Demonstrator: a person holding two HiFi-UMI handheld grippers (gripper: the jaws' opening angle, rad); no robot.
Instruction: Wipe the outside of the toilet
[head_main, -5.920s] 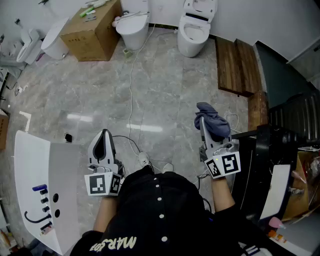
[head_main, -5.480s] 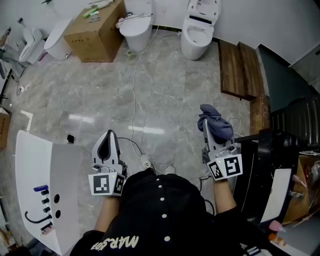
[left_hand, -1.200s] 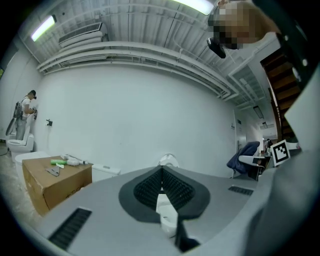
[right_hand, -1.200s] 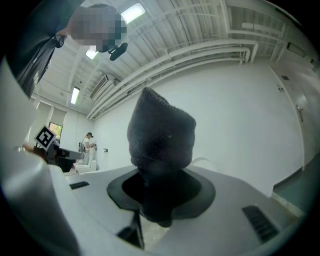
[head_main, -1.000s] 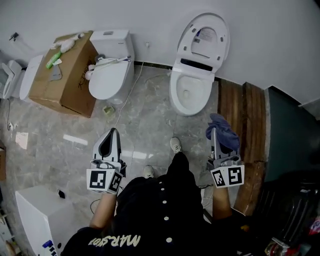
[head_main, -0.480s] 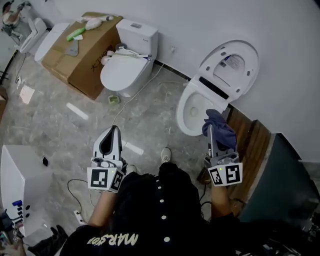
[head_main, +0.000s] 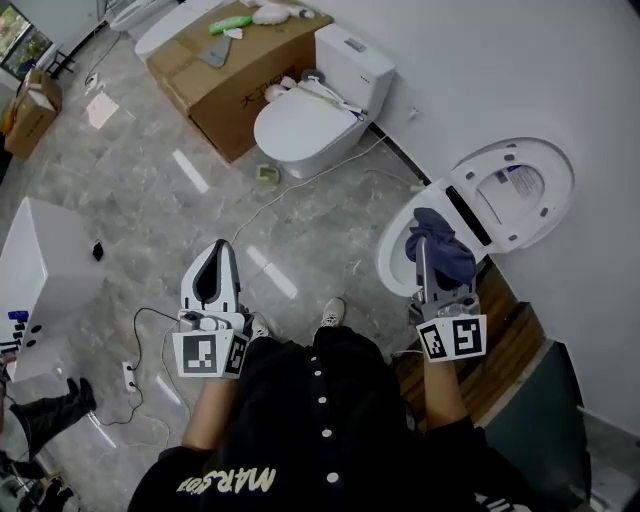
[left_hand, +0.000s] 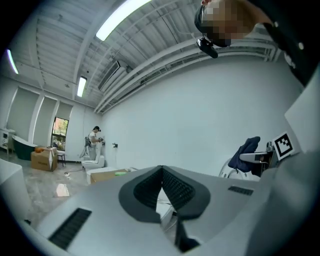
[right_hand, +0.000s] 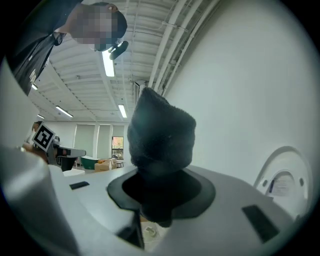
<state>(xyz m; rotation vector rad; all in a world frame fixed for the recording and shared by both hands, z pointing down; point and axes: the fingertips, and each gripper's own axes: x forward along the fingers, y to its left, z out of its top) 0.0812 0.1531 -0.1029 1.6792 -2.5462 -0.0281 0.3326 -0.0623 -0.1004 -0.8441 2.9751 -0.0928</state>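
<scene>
Right gripper clamped dark cloth; toilet directly ahead. Left gripper closed, empty, farther.

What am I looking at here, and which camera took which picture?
There is no robot. A person holds a two-jaw gripper in each hand. One picture comes from a camera on the person's head, looking down. The other two come from cameras riding on the grippers, looking along their jaws. The left gripper is shut and empty. The right gripper is shut on a dark cloth, close to an open toilet. A closed toilet and a cardboard box also stand on the floor.
</scene>
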